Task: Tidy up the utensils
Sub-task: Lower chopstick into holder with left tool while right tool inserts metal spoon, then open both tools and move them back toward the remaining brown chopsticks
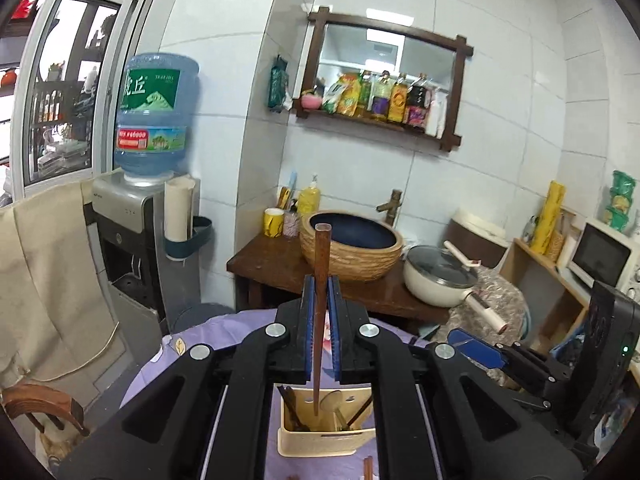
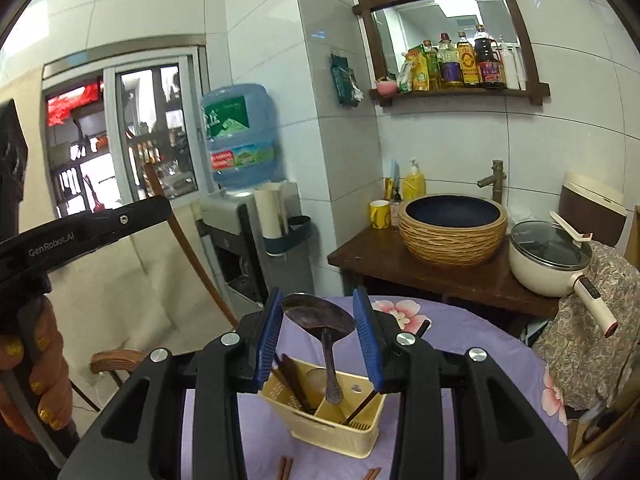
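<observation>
A kitchen corner showed through 2 fisheye cameras, each looking along a hand-held gripper above a table covered in a purple floral cloth (image 2: 472,336).

The left gripper (image 1: 321,320) had its blue pads pressed together on a single brown wooden chopstick (image 1: 321,264). The chopstick stood nearly upright, its thick end above the pads and its thin tip hanging over a cream utensil holder (image 1: 320,438) on the cloth.

The right gripper (image 2: 318,332) had its pads partly spread, gripping the bowl of a dark metal spoon (image 2: 318,314) by its 2 edges. The spoon's handle pointed down toward the same holder (image 2: 328,420), apparently ending just inside a middle compartment; whether it touched the bottom could not be told.

The holder already contained several pieces: dark chopsticks (image 2: 294,380) in the left compartment, a thin stick leaning at the right, and a pale spoon at the back.

The task looked partly done. Both held pieces remained in the grippers rather than resting in the holder. At least 2 pairs of chopstick ends (image 2: 287,468) lay on the cloth near the bottom edge, waiting to be sorted.
</observation>
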Demonstrator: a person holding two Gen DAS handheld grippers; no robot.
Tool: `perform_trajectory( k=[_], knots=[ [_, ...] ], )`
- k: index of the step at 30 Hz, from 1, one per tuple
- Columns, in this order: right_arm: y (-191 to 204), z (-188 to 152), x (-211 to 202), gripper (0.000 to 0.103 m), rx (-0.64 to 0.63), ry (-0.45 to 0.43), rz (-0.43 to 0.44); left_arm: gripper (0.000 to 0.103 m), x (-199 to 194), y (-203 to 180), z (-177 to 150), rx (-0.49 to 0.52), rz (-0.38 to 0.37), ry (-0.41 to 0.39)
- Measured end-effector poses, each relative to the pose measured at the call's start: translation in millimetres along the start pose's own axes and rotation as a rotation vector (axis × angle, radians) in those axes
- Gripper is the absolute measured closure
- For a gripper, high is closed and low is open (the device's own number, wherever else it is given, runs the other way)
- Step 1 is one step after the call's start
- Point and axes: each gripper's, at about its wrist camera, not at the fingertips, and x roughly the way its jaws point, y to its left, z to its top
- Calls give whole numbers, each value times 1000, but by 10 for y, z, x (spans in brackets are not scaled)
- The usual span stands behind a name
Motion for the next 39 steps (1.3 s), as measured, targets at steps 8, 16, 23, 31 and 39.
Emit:
perform_trajectory(
  k=[8, 16, 23, 31, 39],
  knots=[
    [-86, -529, 495, 67, 8, 96, -38, 96, 667, 155, -649, -41, 34, 139],
    [-130, -897, 752, 67, 23, 151, -62, 96, 1026, 250, -1203, -68, 44, 239],
    [-161, -1011, 774, 67, 26, 146, -73, 98, 1088, 260, -1327, -51, 55, 251],
    [-160, -1024, 518, 43, 32, 79, -67, 82, 778, 299, -1345, -48, 30, 184],
    [-18, -1568, 108, 39, -50, 141, -164, 26, 303, 538, -1966, -44, 85, 219]
  ],
)
